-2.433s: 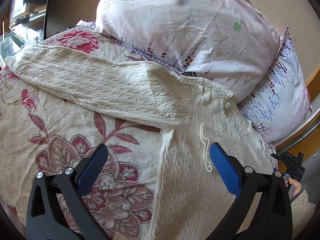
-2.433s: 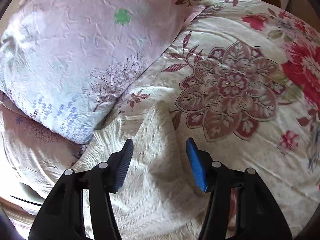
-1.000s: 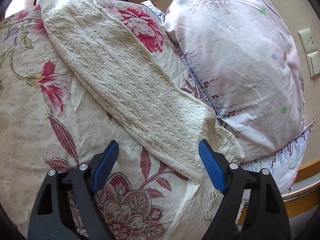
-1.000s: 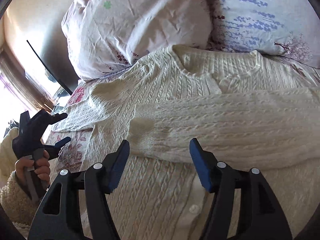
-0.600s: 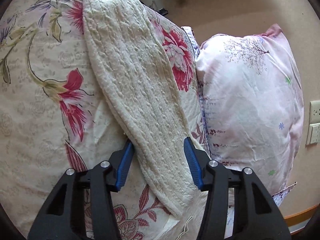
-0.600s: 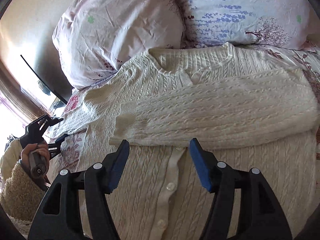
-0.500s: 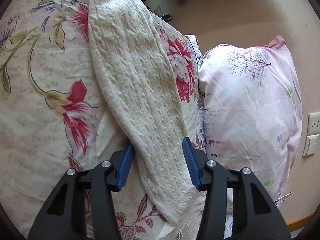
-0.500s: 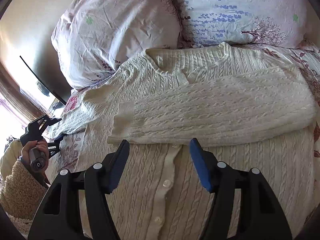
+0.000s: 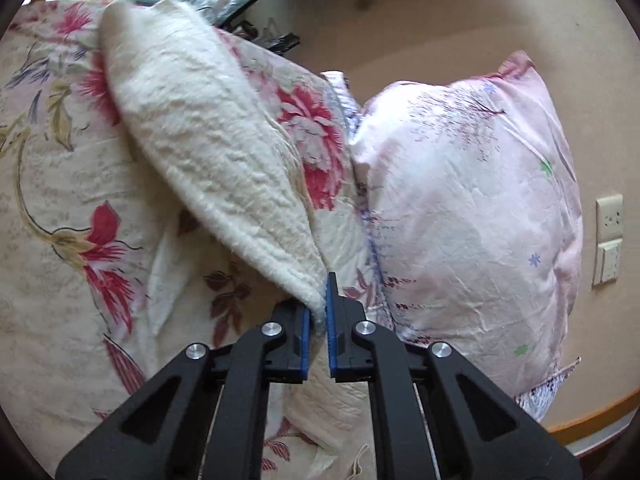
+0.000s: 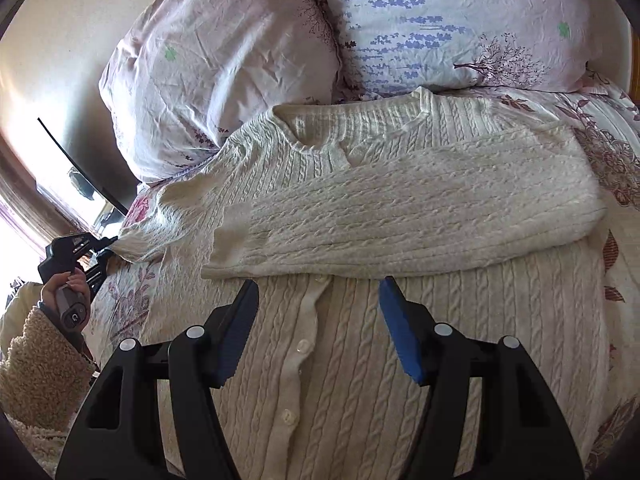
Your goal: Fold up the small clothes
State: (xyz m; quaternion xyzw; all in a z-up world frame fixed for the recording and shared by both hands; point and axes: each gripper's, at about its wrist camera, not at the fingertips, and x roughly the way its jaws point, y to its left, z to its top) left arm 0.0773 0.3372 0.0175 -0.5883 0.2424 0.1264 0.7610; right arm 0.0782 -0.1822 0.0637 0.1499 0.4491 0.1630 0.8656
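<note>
A bed is covered by a floral bedspread (image 9: 60, 184) printed with red and pink blooms, and two pillows are propped against a beige wall at its head: a pale pink pillow (image 9: 472, 208) and, seen from the right wrist, a lilac-printed pillow (image 10: 448, 20) beside it. Wall sockets (image 9: 610, 236) are set into the wall at the right edge of the left wrist view.

A cream cable-knit cardigan (image 10: 360, 360) is spread face up on the bedspread, its neckline toward the pillows and its button band running down the middle. One sleeve (image 10: 420, 216) is laid folded across the chest. The other sleeve (image 9: 208, 152) is stretched out over the bedspread, and a bunched part of it is pinched between the blue pads of the left gripper (image 9: 318, 320), whose jaws have just been closing and are now clamped on the knit. The exact part of the sleeve that is pinched cannot be made out, since the motion blur is heavy there.

The right gripper (image 10: 316, 320) is held above the cardigan's button band, its jaws standing apart with nothing pressed between them. A hand (image 10: 66, 284) in a fleecy sleeve (image 10: 36, 364) is seen at the far left of the right wrist view.
</note>
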